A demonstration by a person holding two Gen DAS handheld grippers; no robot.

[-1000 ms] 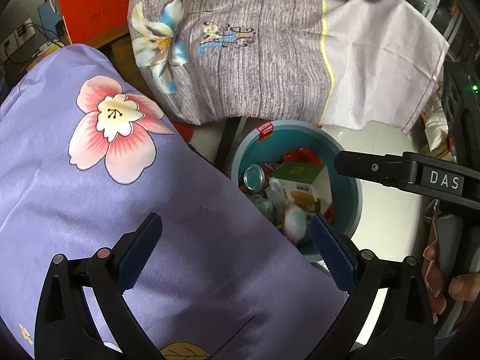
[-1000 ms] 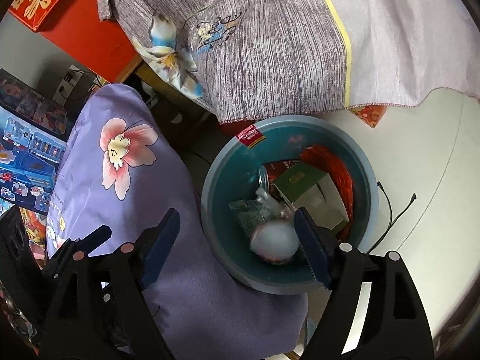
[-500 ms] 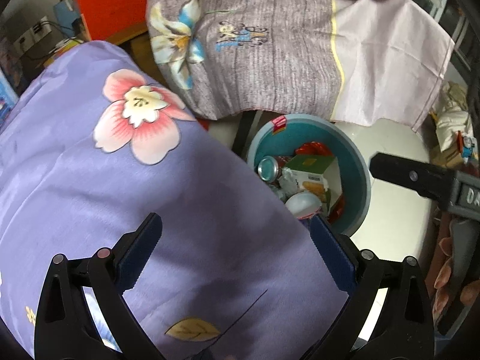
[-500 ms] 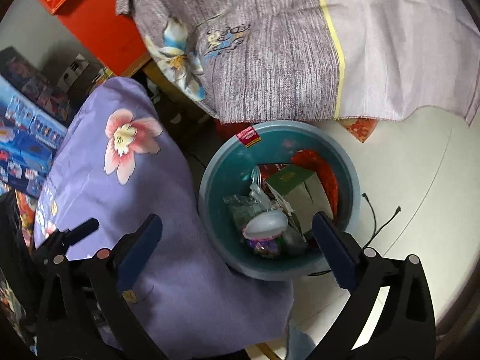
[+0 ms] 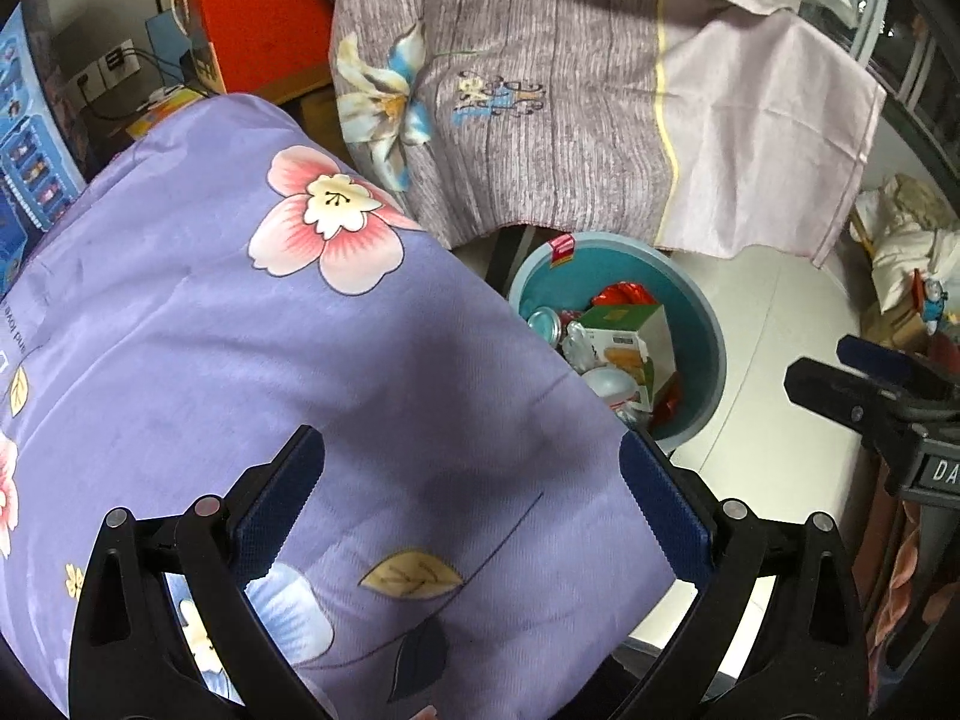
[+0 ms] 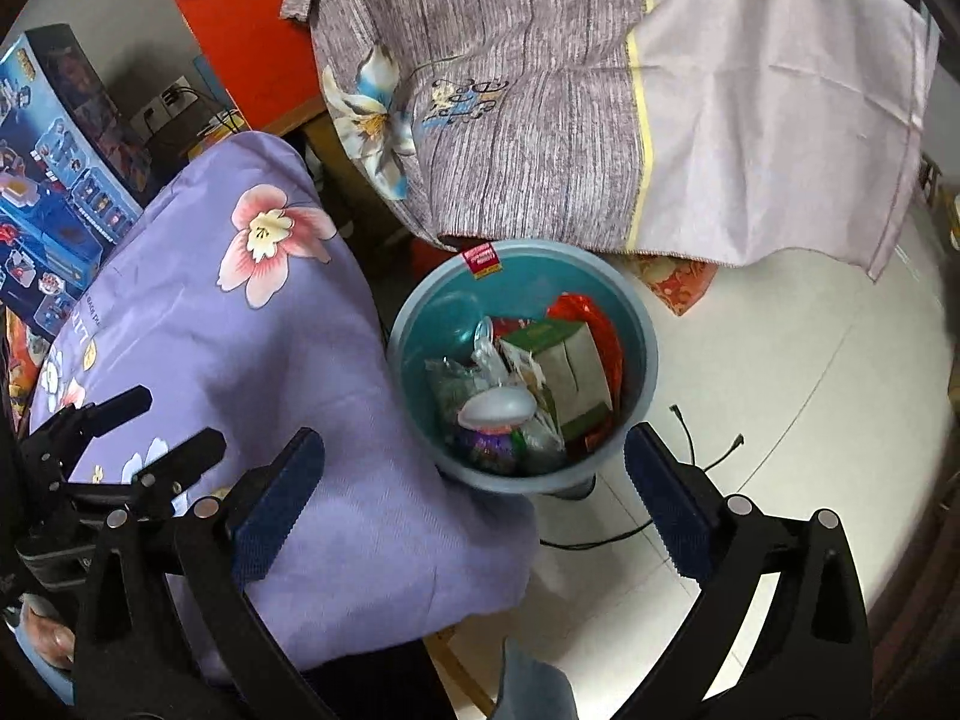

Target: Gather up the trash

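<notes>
A teal round bin point(image 6: 414, 336) stands on the white floor, also in the left wrist view point(image 5: 711, 354). It holds trash: a green and white carton point(image 6: 570, 360), red wrapper point(image 6: 600, 318), a can point(image 5: 543, 324) and a pale egg-shaped piece point(image 6: 498, 408). My right gripper point(image 6: 474, 504) is open and empty, above and in front of the bin. My left gripper point(image 5: 474, 510) is open and empty over the purple floral cloth point(image 5: 240, 360). The right gripper's fingers point(image 5: 840, 402) show at the right edge of the left wrist view.
A grey-purple floral cloth point(image 6: 570, 90) drapes over furniture behind the bin. A red cabinet point(image 6: 240, 30) and blue toy boxes point(image 6: 54, 180) stand at the left. A black cable point(image 6: 690, 462) lies on the floor by the bin.
Both grippers have pulled back and up from the bin. The right gripper's jaws have opened wider. The pale egg-shaped piece now lies in the bin.
</notes>
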